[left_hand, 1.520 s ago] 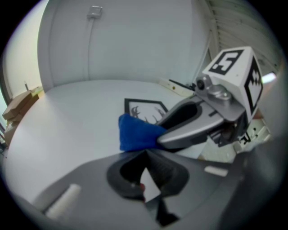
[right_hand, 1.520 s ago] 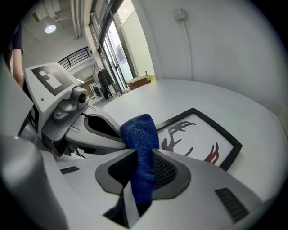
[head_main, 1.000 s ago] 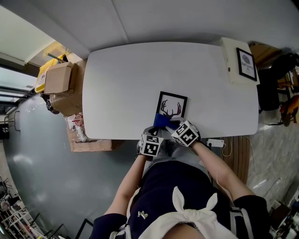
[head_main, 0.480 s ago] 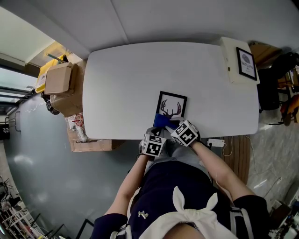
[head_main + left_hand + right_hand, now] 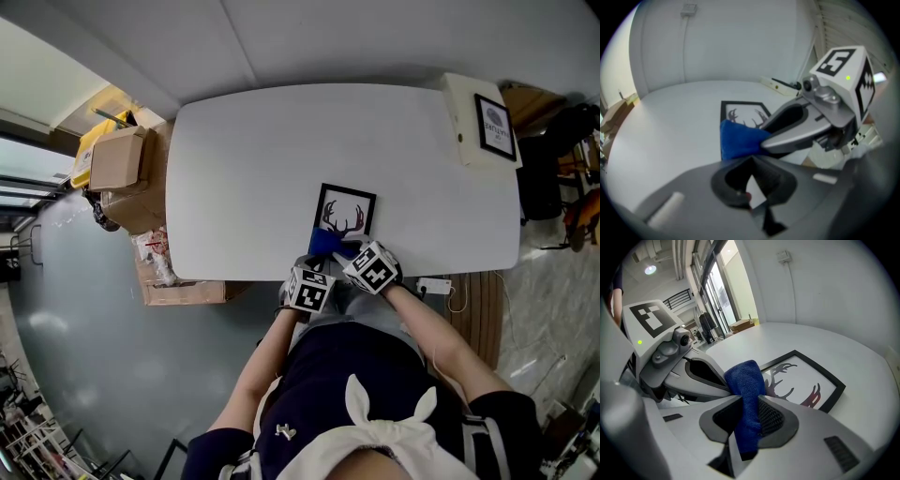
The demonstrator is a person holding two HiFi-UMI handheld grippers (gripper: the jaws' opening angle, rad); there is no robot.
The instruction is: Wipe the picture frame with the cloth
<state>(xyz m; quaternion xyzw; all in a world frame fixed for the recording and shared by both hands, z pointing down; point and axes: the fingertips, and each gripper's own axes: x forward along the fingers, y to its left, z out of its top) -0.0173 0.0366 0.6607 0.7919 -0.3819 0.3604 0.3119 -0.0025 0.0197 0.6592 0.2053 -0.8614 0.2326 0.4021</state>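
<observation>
A black picture frame [image 5: 345,214] with an antler print lies flat near the front edge of the white table [image 5: 262,159]. My right gripper [image 5: 339,250] is shut on a blue cloth [image 5: 325,244], which hangs over the frame's near left corner. In the right gripper view the cloth [image 5: 747,385] runs up between the jaws, with the frame [image 5: 806,380] just beyond. My left gripper [image 5: 314,269] sits close beside it at the table edge, jaws shut with nothing in them. From the left gripper view, the cloth [image 5: 738,138] lies right ahead of them.
A white box [image 5: 461,120] bearing a small framed picture [image 5: 494,128] stands at the table's far right end. Cardboard boxes [image 5: 117,159] are stacked on the floor to the left. A white power strip [image 5: 433,287] lies past the front right edge.
The left gripper has shifted slightly right, closer to the cloth and the right gripper. The right gripper, cloth and frame have stayed put.
</observation>
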